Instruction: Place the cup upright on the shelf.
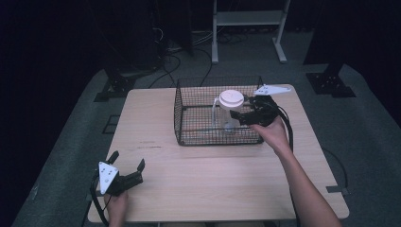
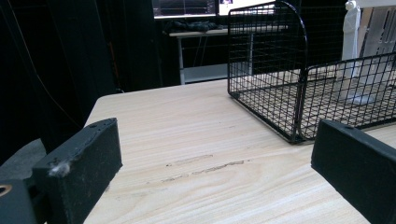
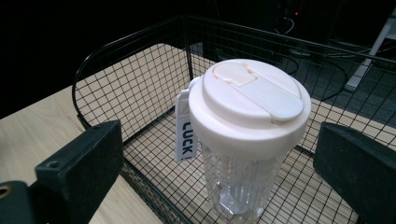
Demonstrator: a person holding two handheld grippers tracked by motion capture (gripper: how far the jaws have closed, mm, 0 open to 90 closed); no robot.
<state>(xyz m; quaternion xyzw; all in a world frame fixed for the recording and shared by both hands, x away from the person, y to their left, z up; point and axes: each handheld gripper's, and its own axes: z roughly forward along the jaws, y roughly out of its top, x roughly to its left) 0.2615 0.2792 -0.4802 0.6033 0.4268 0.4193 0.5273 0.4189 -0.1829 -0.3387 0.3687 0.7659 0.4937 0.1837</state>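
Observation:
A clear plastic bottle [image 1: 227,116] with a white lid [image 3: 250,98] stands upright inside a black wire basket [image 1: 189,139], near its right end. A white tag [image 3: 184,133] reading "LUCK" hangs at the bottle's side. My right gripper [image 1: 239,117] reaches over the basket's right wall and is level with the bottle. In the right gripper view, my right gripper [image 3: 222,140] is open, the lid just ahead between the jaws and neither jaw touching it. My left gripper [image 1: 127,161] rests open at the table's front left corner, holding nothing, and faces the basket [image 2: 299,93] and the bottle [image 2: 352,60].
The wooden table [image 1: 213,179] has bare surface in front of and to the left of the basket. A faint scuff mark [image 2: 205,168] lies on the wood ahead of my left gripper [image 2: 217,140]. A white frame stand [image 1: 248,19] and cables sit on the floor behind.

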